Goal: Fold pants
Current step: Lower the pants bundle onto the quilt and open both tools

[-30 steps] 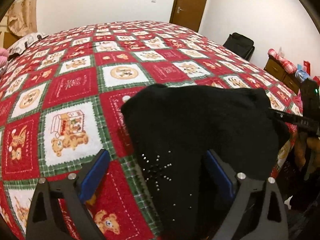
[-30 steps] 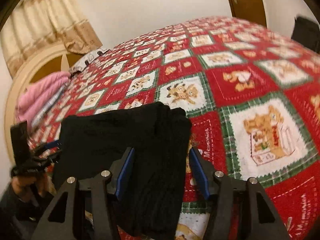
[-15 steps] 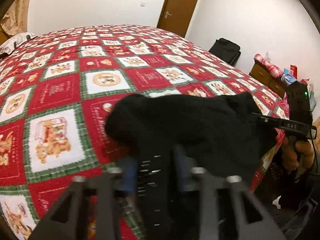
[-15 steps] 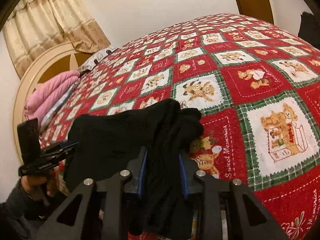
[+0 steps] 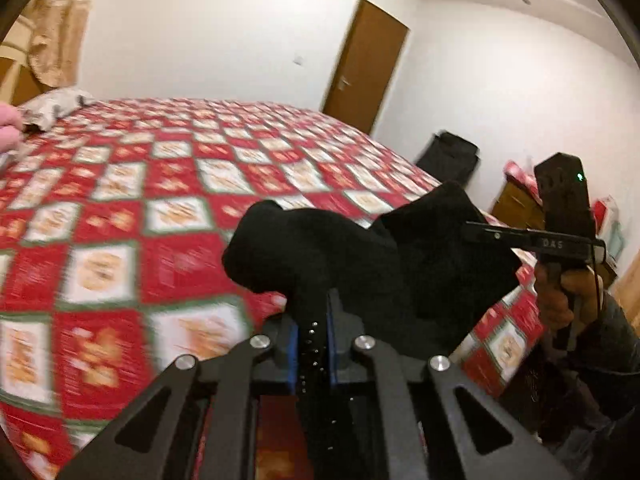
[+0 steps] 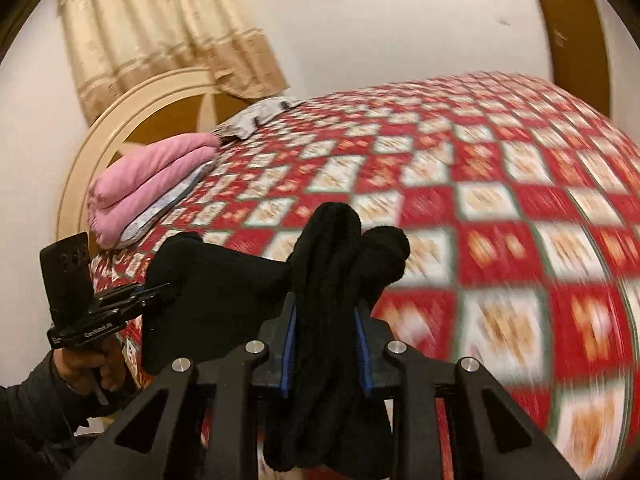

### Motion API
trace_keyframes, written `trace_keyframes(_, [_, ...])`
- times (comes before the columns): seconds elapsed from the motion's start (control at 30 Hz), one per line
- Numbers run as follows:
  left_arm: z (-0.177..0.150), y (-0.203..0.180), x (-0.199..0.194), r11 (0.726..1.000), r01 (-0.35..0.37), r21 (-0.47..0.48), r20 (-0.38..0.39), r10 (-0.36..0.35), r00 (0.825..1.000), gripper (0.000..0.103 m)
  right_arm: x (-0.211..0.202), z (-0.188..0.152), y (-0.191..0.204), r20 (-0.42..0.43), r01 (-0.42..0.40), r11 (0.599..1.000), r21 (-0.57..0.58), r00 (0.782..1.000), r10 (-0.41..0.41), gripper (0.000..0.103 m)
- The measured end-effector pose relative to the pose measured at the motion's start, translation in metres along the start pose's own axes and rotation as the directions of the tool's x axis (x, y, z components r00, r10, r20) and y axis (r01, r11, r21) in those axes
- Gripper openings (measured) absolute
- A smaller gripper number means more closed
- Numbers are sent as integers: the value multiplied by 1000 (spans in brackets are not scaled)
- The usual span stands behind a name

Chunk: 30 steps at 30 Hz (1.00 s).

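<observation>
The black pants (image 5: 360, 256) hang bunched between both grippers, lifted above the near edge of the bed. My left gripper (image 5: 312, 320) is shut on one end of the fabric, which has small studs. My right gripper (image 6: 325, 320) is shut on a thick bunch at the other end of the pants (image 6: 224, 280). The right gripper also shows at the right of the left wrist view (image 5: 480, 229), and the left gripper at the left of the right wrist view (image 6: 160, 290). Part of the pants hangs below the jaws, out of sight.
The bed has a red, white and green patchwork bedspread (image 5: 120, 208). Folded pink bedding (image 6: 148, 184) and a pillow (image 6: 260, 114) lie near the headboard (image 6: 120, 120). A black suitcase (image 5: 448, 158) and a wooden dresser (image 5: 516, 204) stand by the far wall, next to a brown door (image 5: 364, 64).
Both grippers closed on the pants, then lifted them off the bedspread. The flat fabric has gathered into a bunched hanging shape, and both views now tilt upward with motion blur.
</observation>
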<state>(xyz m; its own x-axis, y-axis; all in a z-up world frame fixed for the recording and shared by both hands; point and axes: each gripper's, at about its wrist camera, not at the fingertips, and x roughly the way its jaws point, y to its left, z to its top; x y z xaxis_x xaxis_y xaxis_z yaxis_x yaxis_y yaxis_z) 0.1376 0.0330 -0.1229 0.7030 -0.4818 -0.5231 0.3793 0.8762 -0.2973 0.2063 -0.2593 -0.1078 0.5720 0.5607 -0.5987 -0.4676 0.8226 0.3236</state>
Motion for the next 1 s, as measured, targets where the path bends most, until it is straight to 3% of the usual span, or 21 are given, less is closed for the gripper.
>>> trace_keyframes(0.13, [16,49,-25,991,-127,-28,40,128,991,11,58,54,24,-35,-98,994,-41,995,96,25])
trace_keyframes(0.2, [21,79,-34,976,-213,-40,42,215,976,11,97,80,39,-64,-142,988,-61,988,138,25])
trace_keyframes(0.3, [22,122,-32,954,-285,-97,10,287,958,11,151,104,58,-113,-174,980,-92,980,164,25])
trace_keyframes(0.47, [2,173,-10,921,-361,-148,-72,354,932,11,238,110,79,-220,-179,979,-101,963,153,26])
trace_keyframes(0.53, [-11,185,-1,913,-375,-162,-100,363,926,17,257,106,78,-244,-166,981,-102,960,137,26])
trace_keyframes(0.63, [-19,189,2,907,-394,-149,-103,382,918,31,272,105,59,-259,-182,983,-21,951,171,27])
trace_keyframes(0.7, [-20,186,3,897,-421,-132,-99,411,906,46,275,103,51,-268,-186,983,-9,947,177,28])
trace_keyframes(0.8, [-18,186,5,887,-445,-123,-108,434,894,50,278,100,47,-272,-190,982,0,945,183,30])
trace_keyframes(1.0, [-16,172,6,861,-507,-43,-126,498,858,57,268,93,43,-280,-175,985,-3,945,167,47])
